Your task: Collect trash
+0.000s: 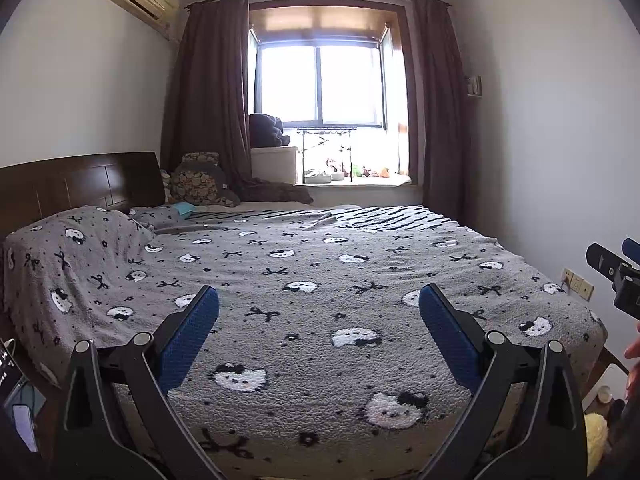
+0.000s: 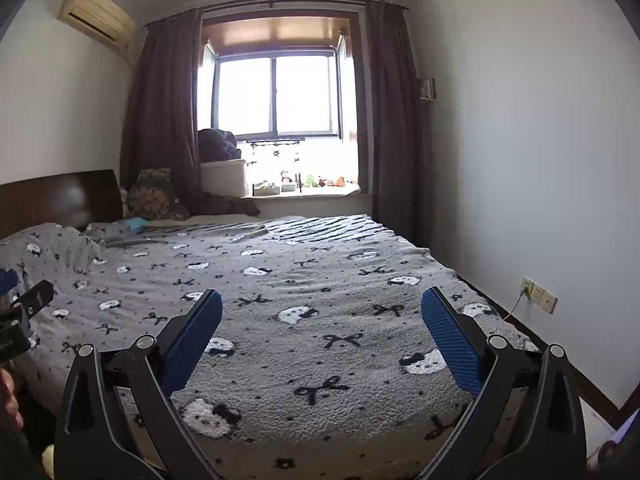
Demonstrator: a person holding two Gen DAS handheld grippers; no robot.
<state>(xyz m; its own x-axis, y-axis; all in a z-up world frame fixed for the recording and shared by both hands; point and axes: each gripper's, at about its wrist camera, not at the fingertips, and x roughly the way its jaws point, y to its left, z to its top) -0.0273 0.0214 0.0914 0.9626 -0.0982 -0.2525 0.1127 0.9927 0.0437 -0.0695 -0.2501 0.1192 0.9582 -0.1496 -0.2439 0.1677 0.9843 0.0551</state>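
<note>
Trash not visible, so its axis can't be told; L gripper (image 1: 319, 302) & R gripper (image 2: 321, 304) fingers spread wide, empty, over bed (image 1: 320, 264).

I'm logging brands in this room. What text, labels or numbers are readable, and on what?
None can be read.
Air conditioner: sticker too small to read.
Phone screen: cut off at the picture's edge and blurred.
Blanket: cat faces and bows only, no words.

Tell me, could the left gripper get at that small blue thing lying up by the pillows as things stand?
Probably not from here. The left gripper is open and nothing blocks it, but the blue thing lies at the far end of the bed, near the headboard. The person would need to move closer.
</note>
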